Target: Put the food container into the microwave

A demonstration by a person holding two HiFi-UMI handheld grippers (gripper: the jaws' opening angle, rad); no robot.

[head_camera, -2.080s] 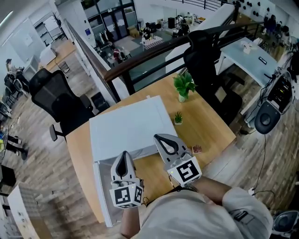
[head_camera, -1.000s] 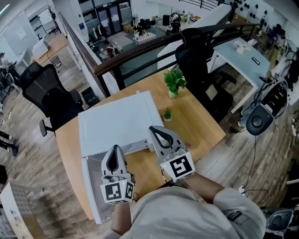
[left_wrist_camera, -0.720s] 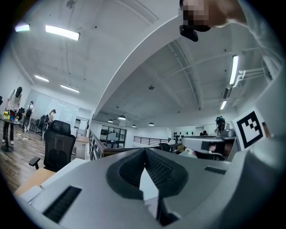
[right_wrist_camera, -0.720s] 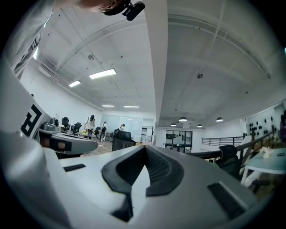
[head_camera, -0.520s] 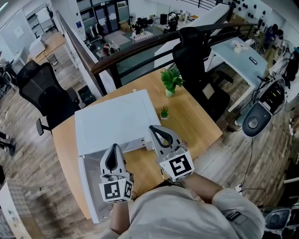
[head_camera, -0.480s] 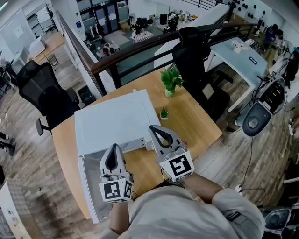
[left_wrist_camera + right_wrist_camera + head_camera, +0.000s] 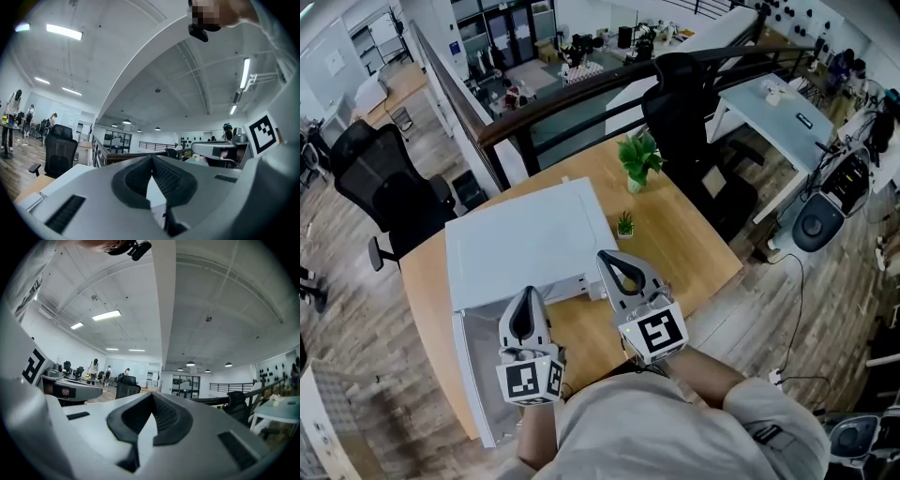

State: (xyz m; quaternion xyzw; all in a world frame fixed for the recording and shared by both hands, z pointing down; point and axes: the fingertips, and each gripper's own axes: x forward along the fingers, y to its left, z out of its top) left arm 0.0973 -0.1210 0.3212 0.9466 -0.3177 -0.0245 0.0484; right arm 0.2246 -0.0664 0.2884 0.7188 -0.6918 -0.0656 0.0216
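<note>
A white microwave (image 7: 530, 244) stands on the wooden table (image 7: 684, 239), and its door (image 7: 473, 361) hangs open toward the table's near-left edge. I can make out no food container in any view. My left gripper (image 7: 525, 300) is held up over the open door, jaws shut and empty. Just right of the microwave's front corner is my right gripper (image 7: 611, 260), also shut and empty. The left gripper view shows that gripper (image 7: 152, 158) pointing up at the ceiling with its jaws pressed together. So does the right gripper view for the right gripper (image 7: 152, 395).
A leafy potted plant (image 7: 637, 157) and a tiny green plant (image 7: 624, 223) stand on the table's far right part. Black office chairs sit at the left (image 7: 380, 187) and behind the table (image 7: 684, 94). A dark railing (image 7: 572, 98) runs behind the table.
The head view has drifted a little, so the table and microwave sit slightly higher and further left. Both grippers stay shut and have hardly moved.
</note>
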